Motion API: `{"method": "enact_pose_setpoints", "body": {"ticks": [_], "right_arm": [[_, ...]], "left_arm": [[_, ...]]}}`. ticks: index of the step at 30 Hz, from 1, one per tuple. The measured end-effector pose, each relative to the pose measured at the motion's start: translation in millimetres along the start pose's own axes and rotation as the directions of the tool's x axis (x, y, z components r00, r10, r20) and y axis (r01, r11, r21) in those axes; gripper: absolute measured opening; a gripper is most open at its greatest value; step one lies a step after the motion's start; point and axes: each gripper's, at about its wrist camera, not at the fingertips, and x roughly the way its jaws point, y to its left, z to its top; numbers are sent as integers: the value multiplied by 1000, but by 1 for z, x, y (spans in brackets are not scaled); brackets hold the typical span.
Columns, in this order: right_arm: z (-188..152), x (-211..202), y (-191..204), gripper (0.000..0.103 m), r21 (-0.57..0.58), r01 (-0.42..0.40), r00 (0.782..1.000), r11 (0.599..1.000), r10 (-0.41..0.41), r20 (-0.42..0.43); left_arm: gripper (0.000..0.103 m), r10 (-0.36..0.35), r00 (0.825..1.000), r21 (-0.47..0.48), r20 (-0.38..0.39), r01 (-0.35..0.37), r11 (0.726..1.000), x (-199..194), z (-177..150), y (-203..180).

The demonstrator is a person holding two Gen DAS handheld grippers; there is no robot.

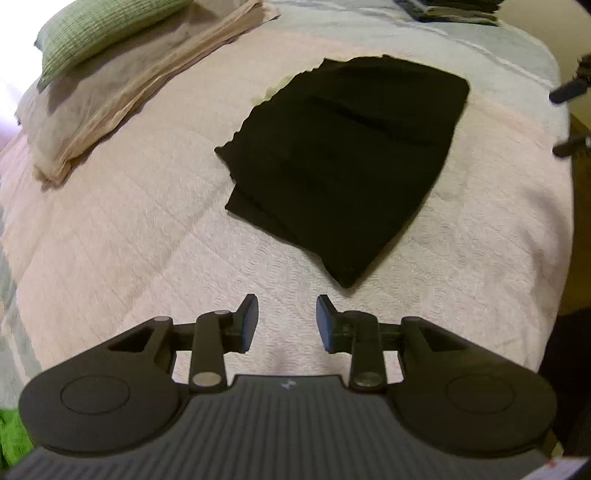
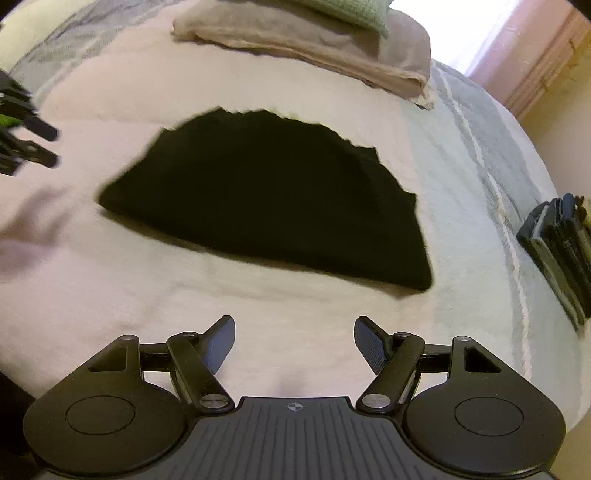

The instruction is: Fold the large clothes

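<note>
A black garment (image 1: 340,162) lies folded flat into a compact shape on the pale pink bedspread (image 1: 147,236), with a wavy edge on its far left side. My left gripper (image 1: 287,310) is open and empty, hovering just short of the garment's near corner. In the right wrist view the same black garment (image 2: 273,199) lies ahead, and my right gripper (image 2: 294,328) is open and empty, a short way back from its near edge. The fingers of the left gripper (image 2: 37,144) show at the left edge of the right wrist view; those of the right gripper (image 1: 569,110) show at the right edge of the left wrist view.
A green cushion (image 1: 99,33) rests on a folded beige blanket (image 1: 122,96) at the far side of the bed. A pile of dark folded clothes (image 2: 561,251) sits near the bed's edge. A striped grey-blue cover (image 2: 480,147) borders the pink spread.
</note>
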Motion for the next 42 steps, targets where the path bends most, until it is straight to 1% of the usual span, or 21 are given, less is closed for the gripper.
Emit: {"method": "enact_pose_setpoints", "body": {"ticks": [2,6,9,11,18,20,22,23,24,25,27,29,30,32,34,36,37,39,40,41,42], "right_arm": [[3,-10,20,69,-6,4,1000,1000,-4,18],[8,-19,54,69,-24,3,1000,1000,-3,20],[12,-18,66,69,-18,5,1000,1000,-4,24],[14,-11,63,69,3,0,1000,1000,-1,29],[21,-9,76,69,41,-1,1000,999,0,28],[24,-6,78,69,52,-6,1000,999,5,25],[30,-3,81,69,69,-22,999,997,21,26],[33,-1,85,69,68,-28,999,997,26,30],[38,3,90,69,56,-32,999,998,30,35],[41,6,94,69,42,-35,999,998,33,39],[50,20,108,69,-7,-39,998,999,40,51],[56,40,122,69,-74,-42,997,996,46,59],[59,53,132,69,-124,-36,997,992,44,63],[59,75,148,68,-209,-20,997,978,36,71],[58,99,168,68,-311,30,995,950,1,99],[55,122,180,68,-393,68,993,917,-26,111],[54,133,185,68,-424,81,993,902,-38,109],[53,151,186,65,-445,83,993,892,-39,108],[53,158,185,60,-446,90,993,890,-45,112],[53,163,183,55,-449,95,992,889,-49,113],[53,167,180,54,-452,102,992,886,-54,117]], "left_arm": [[31,-30,999,25,15,29,999,-2,-1,6],[32,-45,999,70,18,44,997,-3,-3,12],[32,-50,999,82,14,49,995,-4,-5,17],[33,-56,998,98,15,55,994,-5,-5,19],[36,-80,997,152,16,77,985,-1,-2,28],[38,-89,996,192,19,83,978,3,0,29],[44,-98,995,238,25,89,967,9,1,31],[46,-105,994,275,32,92,957,13,1,33],[51,-107,993,317,42,89,944,16,0,34],[58,-103,993,371,59,74,926,21,-1,36],[67,-100,991,467,91,46,883,33,-2,40],[71,-100,986,559,130,10,829,48,-3,44],[75,-100,983,606,151,-13,796,56,-4,46],[77,-123,977,700,177,-37,713,77,-7,49],[78,-140,971,769,194,-62,636,100,-9,53],[78,-165,965,815,202,-72,575,118,-8,56],[78,-172,963,839,209,-86,538,128,-8,57],[77,-191,957,876,218,-106,470,143,-8,57],[77,-205,954,895,219,-113,431,150,-8,56],[77,-223,950,916,217,-119,382,156,-10,56],[77,-236,946,933,220,-134,333,162,-11,54]]}}
